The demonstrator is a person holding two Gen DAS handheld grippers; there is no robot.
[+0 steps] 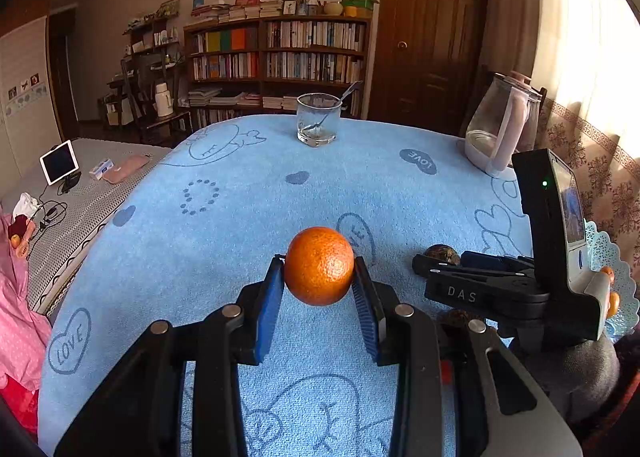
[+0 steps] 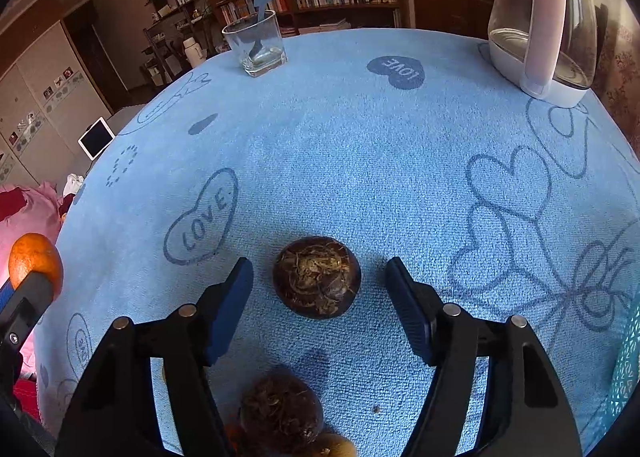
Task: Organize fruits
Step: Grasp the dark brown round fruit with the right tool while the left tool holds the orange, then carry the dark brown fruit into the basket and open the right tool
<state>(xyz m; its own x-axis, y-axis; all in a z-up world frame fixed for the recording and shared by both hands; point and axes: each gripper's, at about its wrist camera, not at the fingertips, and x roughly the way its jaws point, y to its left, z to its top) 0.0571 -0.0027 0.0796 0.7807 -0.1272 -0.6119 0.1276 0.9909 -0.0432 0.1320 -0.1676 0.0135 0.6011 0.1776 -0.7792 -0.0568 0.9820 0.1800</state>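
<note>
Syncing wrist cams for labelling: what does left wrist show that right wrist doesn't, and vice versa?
Left wrist only: the left gripper clamped on the orange, and the right gripper's body from the side.
Right wrist only: the right gripper open around a dark brown fruit, not touching it, and a second brown fruit nearer the camera.
Both: the orange, blue cloth, glass with spoon, kettle, bookshelf.

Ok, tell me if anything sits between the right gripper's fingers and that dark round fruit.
Nothing visible does. The dark round fruit lies on the blue cloth between the right gripper's open fingers, with bare cloth on both sides.
</note>
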